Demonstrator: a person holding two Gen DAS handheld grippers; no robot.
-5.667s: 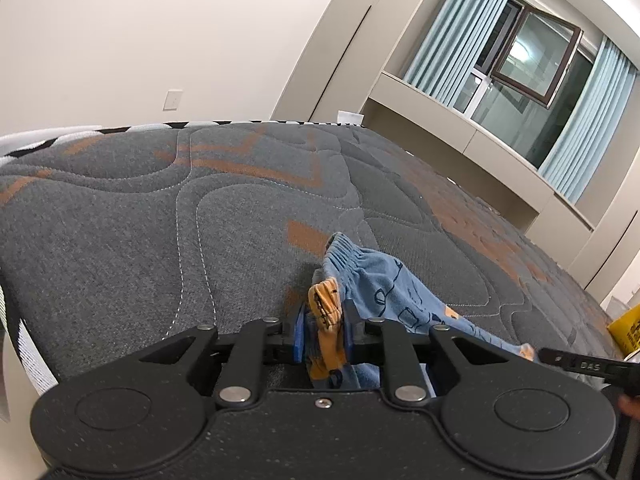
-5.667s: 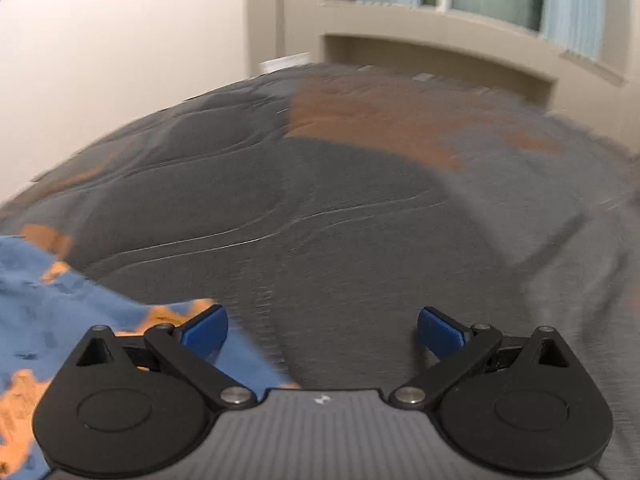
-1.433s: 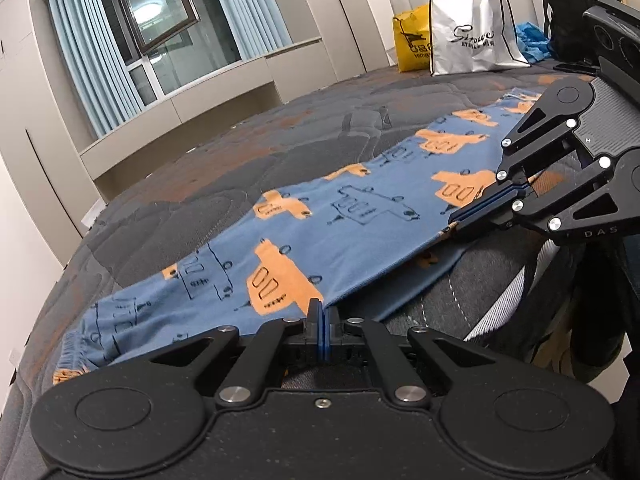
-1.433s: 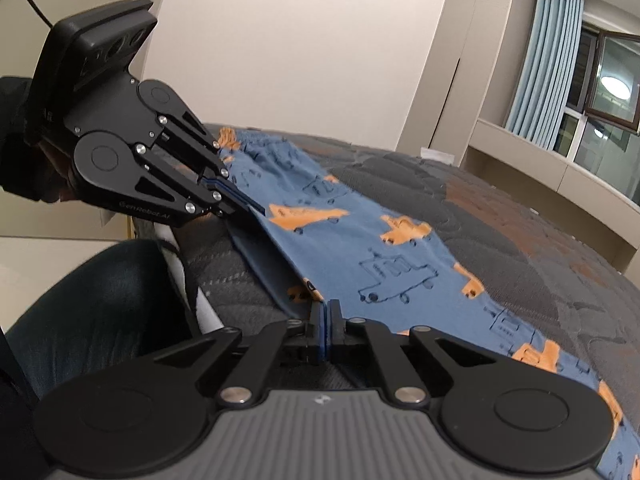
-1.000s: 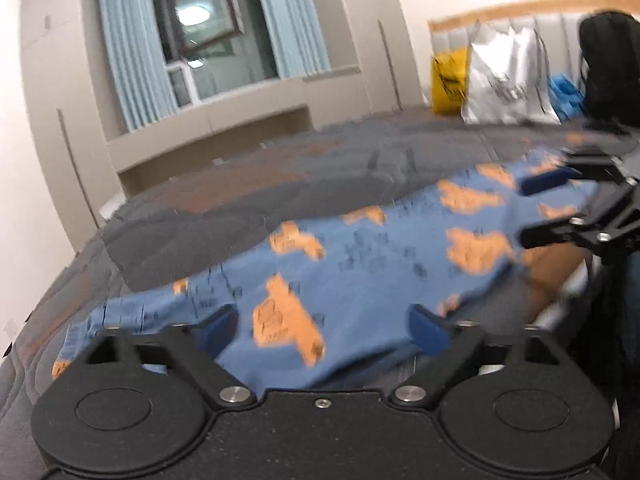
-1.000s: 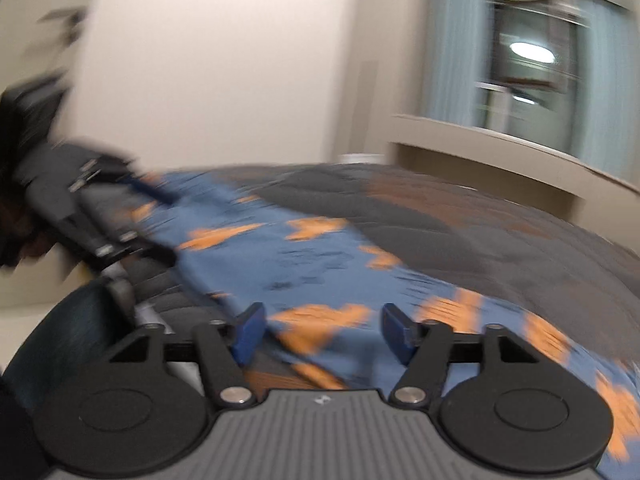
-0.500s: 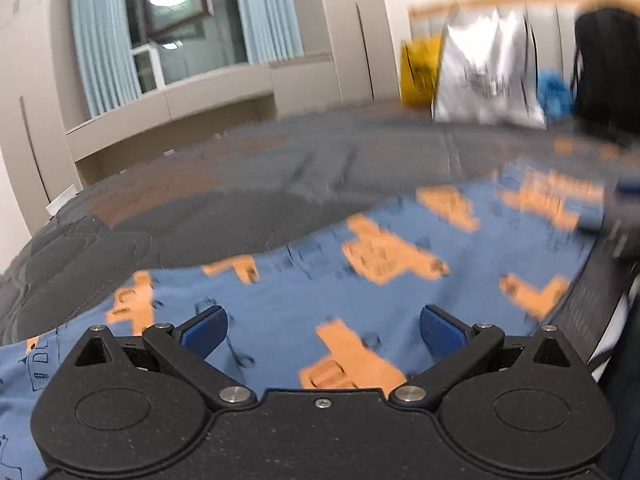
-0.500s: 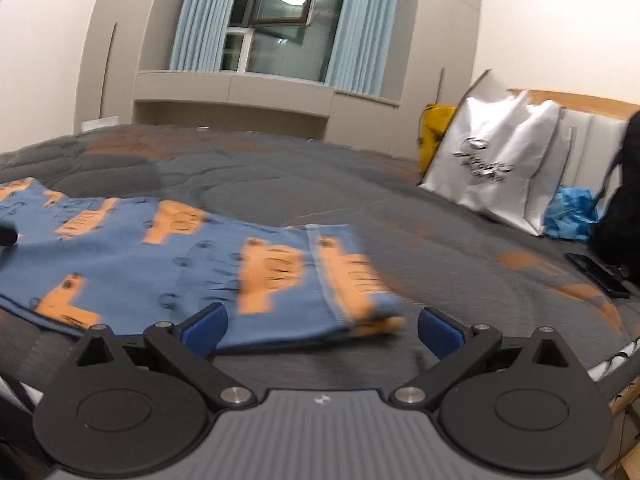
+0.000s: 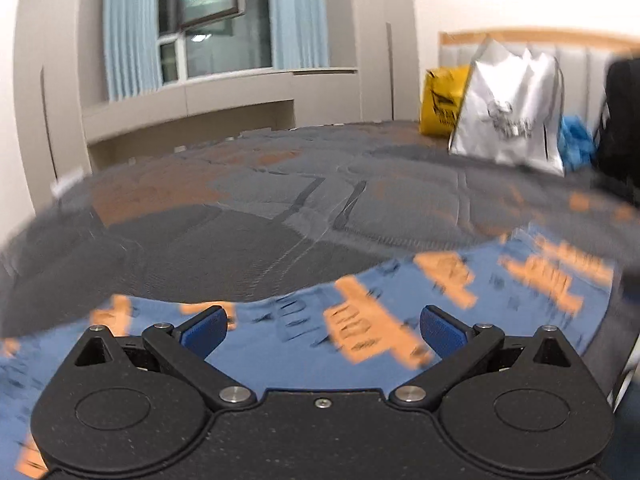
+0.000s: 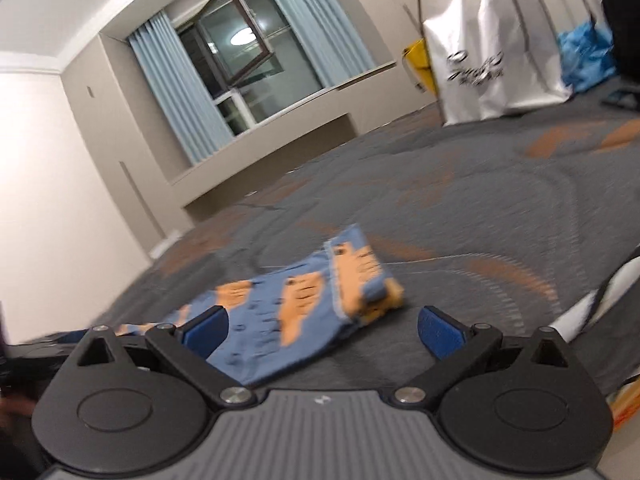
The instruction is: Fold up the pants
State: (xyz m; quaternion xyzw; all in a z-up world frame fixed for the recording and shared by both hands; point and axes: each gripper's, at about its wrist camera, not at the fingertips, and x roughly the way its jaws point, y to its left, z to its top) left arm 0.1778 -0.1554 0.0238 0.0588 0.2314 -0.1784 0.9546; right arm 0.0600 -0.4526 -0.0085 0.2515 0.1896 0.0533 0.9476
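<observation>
- Lying flat on the bed (image 9: 248,240), the pants (image 9: 304,340) run along its near edge: blue fabric with orange vehicle prints, spread on a dark grey quilted cover with rust-orange patches.
- Left gripper (image 9: 322,326): fingers spread wide, blue pads well apart, nothing clamped. The pants lie beyond and below the gap; cannot tell whether the pads touch the cloth.
- Right gripper (image 10: 322,330): fingers fully spread, nothing between the pads. View is rolled, so the room tilts.
- Right wrist view: one end of the pants (image 10: 320,300) lies on the cover ahead of the fingers. That end shows a stitched band with orange print, and its corner sits slightly bunched and raised. Left pad overlaps the cloth in the picture; contact unclear.
- Left wrist view: the garment stretches from lower left out to the right, where its far end (image 9: 556,276) is blurred.
- Background, head of bed: white bag (image 9: 510,120) with dark lettering, yellow bag (image 9: 442,98) just beside it, blue crumpled item (image 9: 576,148) on the other side, black object (image 9: 622,120) at the frame edge.
- Window (image 10: 240,64) stands ajar between pale blue curtains (image 9: 128,32); a ceiling light reflects in the glass.
- Both views carry motion blur.
</observation>
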